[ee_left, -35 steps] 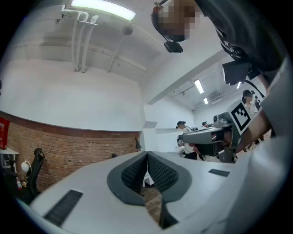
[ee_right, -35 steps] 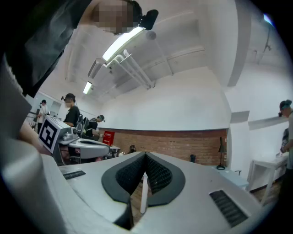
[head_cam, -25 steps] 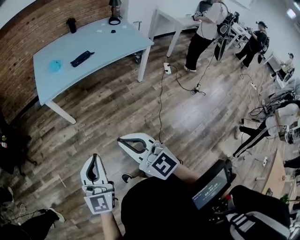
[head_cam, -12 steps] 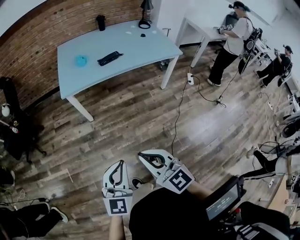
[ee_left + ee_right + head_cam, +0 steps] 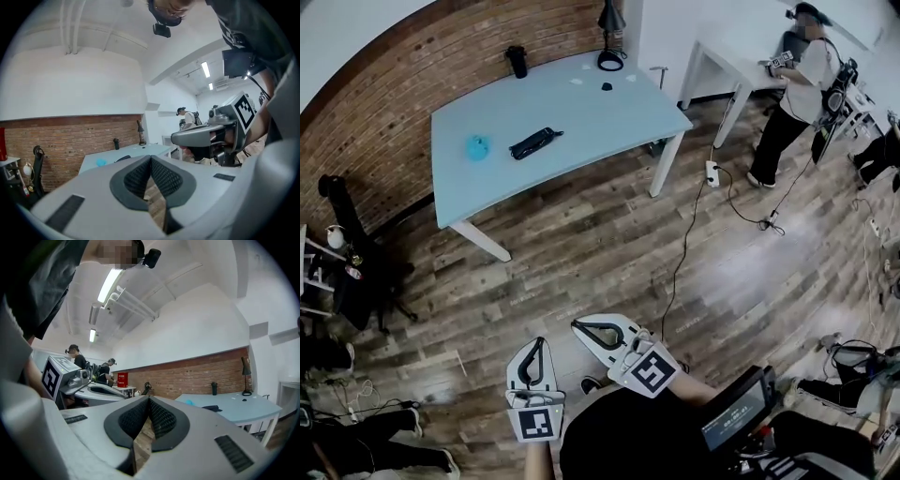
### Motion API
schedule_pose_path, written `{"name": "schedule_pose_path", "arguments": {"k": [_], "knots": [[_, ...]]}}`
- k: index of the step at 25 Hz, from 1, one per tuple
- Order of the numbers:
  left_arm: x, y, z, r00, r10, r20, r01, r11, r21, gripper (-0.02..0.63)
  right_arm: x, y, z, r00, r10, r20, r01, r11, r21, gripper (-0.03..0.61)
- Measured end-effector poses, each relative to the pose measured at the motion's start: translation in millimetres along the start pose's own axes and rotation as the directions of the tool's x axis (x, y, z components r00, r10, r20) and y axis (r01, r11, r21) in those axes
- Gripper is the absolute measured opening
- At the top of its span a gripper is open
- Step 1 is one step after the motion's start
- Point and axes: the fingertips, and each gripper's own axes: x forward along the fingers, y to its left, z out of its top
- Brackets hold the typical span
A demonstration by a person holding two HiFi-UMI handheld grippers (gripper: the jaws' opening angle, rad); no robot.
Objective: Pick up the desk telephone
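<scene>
Head view: desk telephone [image 5: 535, 142], which I take to be the black slab, lies on the blue table [image 5: 609, 117], well apart from my left gripper [image 5: 540, 343] and right gripper [image 5: 577, 325].
Left gripper view: jaws clenched, nothing between.
Right gripper view: same, clenched and empty.
Plan: walk in first, spread the jaws before reaching, grip across the narrow side.

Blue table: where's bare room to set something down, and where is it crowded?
The table is bare at its right end, between the black handset and the corner, and along the near strip below the blue object. The far edge is busier: cup, lamp.
</scene>
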Motion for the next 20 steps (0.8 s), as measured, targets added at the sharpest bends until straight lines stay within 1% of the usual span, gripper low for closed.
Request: {"name": "schedule_pose_path", "arguments": {"k": [3, 6, 7, 8, 10, 12, 13, 15, 16, 17, 18, 20], "knots": [[32, 0, 13, 1.000, 0.010, -0.025, -0.009, 0.999, 0.032, 0.025, 2, -25, 9, 0.998, 0.056, 0.027, -0.054, 0.996, -0.076, 0.015], [59, 2, 35, 0.998, 0.043, 0.037, -0.045, 0.998, 0.049, 0.025, 8, -47, 13, 0.995, 0.090, 0.051, -0.086, 0.994, -0.060, 0.016], [64, 3, 37, 0.998, 0.058, 0.039, -0.060, 0.997, 0.048, 0.025, 11, -54, 14, 0.993, 0.097, 0.061, -0.093, 0.994, -0.059, 0.015], [68, 5, 36, 0.997, 0.071, 0.024, -0.072, 0.996, 0.049, 0.025, 14, -60, 14, 0.993, 0.103, 0.064, -0.099, 0.993, -0.065, 0.015], [76, 11, 34, 0.996, 0.093, -0.010, -0.093, 0.995, 0.042, 0.025, 21, -70, 7, 0.994, 0.109, 0.021, -0.107, 0.990, -0.096, 0.017], [84, 21, 33, 0.995, 0.099, -0.017, -0.098, 0.994, 0.039, 0.025, 30, -75, -3, 0.993, 0.107, -0.043, -0.113, 0.980, -0.166, 0.016], [89, 27, 32, 0.996, 0.094, -0.011, -0.093, 0.994, 0.048, 0.025, 36, -77, -4, 0.993, 0.108, -0.049, -0.115, 0.975, -0.189, 0.016], [99, 44, 33, 0.996, 0.087, 0.032, -0.089, 0.994, 0.069, 0.025, 52, -83, -2, 0.994, 0.110, -0.014, -0.111, 0.980, -0.164, 0.017], [105, 54, 29, 0.995, 0.088, 0.037, -0.090, 0.994, 0.062, 0.025, 61, -87, -2, 0.995, 0.104, -0.003, -0.104, 0.985, -0.141, 0.017], [110, 63, 21, 0.996, 0.090, 0.012, -0.090, 0.995, 0.041, 0.025, 69, -91, -4, 0.996, 0.093, -0.012, -0.094, 0.987, -0.133, 0.017], [116, 72, 13, 0.996, 0.086, -0.020, -0.085, 0.996, 0.020, 0.025, 77, -94, -6, 0.996, 0.081, -0.035, -0.085, 0.985, -0.148, 0.017], [130, 88, 7, 0.998, 0.058, -0.035, -0.058, 0.998, 0.003, 0.025, 91, -96, -6, 0.994, 0.072, -0.077, -0.088, 0.971, -0.222, 0.017]]}}
